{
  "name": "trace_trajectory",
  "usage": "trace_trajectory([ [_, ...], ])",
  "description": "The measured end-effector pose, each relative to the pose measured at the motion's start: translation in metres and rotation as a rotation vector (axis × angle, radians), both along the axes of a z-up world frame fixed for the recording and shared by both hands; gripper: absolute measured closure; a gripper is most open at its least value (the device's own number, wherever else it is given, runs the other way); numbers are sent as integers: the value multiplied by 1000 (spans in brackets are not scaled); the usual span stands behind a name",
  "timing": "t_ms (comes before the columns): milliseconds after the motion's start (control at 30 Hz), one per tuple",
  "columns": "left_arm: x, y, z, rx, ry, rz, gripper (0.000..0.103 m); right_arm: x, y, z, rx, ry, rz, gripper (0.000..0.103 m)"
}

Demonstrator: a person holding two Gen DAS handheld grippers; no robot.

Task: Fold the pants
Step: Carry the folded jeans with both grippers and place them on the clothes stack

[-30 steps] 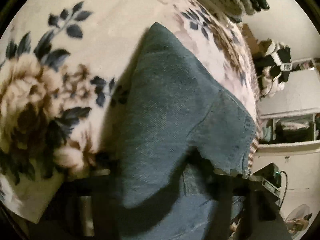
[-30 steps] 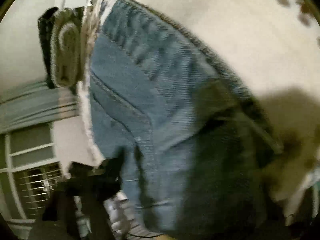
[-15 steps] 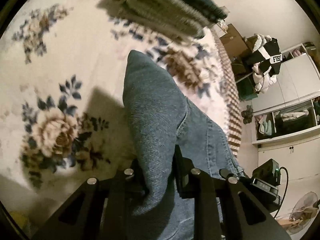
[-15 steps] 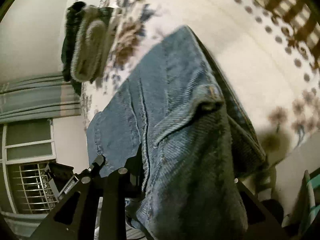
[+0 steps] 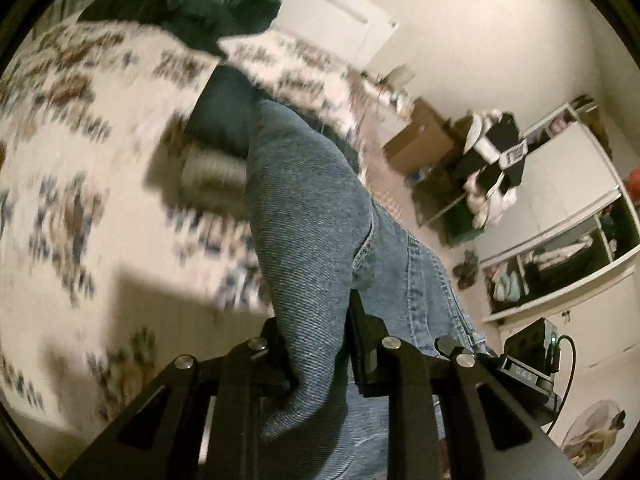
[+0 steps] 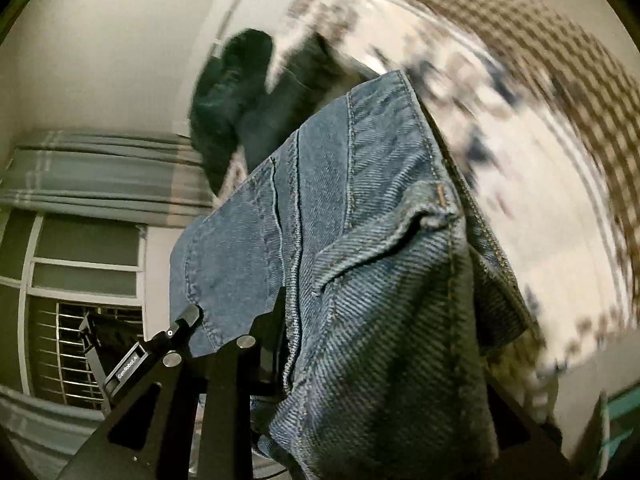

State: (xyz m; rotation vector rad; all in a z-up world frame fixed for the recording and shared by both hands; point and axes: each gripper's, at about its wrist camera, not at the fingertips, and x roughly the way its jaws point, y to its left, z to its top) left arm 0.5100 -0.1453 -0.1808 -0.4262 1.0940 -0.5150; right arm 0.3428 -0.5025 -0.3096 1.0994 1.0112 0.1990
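Observation:
The pants are blue jeans [image 5: 320, 220], lifted above a floral bedspread [image 5: 80, 160]. My left gripper [image 5: 316, 328] is shut on a fold of the denim, which runs up and away between the fingers. In the right wrist view the jeans [image 6: 380, 240] show seams and a pocket edge. My right gripper [image 6: 296, 320] is shut on the denim too; its right finger is hidden under the cloth.
A pile of dark and folded clothes [image 5: 216, 8] lies on the far part of the bed, also in the right wrist view [image 6: 232, 92]. Cardboard boxes [image 5: 424, 140], open shelves [image 5: 560, 264] and a barred window [image 6: 76, 340] surround the bed.
Both grippers have risen well above the bed with the jeans held in them, and the views have tilted up toward the room. The bedspread is now far below and blurred.

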Motion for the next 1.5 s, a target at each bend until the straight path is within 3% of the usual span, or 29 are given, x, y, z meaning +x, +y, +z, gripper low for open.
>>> trace_trajectory([
  [200,131,3,23,-38,-69,2,85,136,3,64,-45,-88,-39,75],
  [367,246,9,-3,-44,-68,7,85,261,9,72,-74,-118,-53,75],
  [500,312,11,-50,-30,-12,11,85,347,14,47,-84,-102,-68,75],
  [667,353,12,-118,33,89,-7,84,412,21,-22,-102,-27,-69,75],
  [833,356,21,-150,60,149,8,77,427,26,-71,-141,34,-51,73],
  [1067,339,24,-133,160,167,63,66,420,20,-74,-192,128,-13,52],
  [1200,326,14,-112,300,102,43,23,405,16,-54,-252,149,-15,41],
  [1333,303,2,-82,397,16,29,16,387,27,-18,-446,158,-6,28],
  [1400,290,-1,-69,432,-19,28,5,379,40,2,-579,166,7,16],
  [1433,283,-3,-61,452,-41,29,5,374,48,13,-633,165,13,7],
  [1500,265,-5,-43,486,-82,34,5,364,64,30,-763,159,23,2],
])
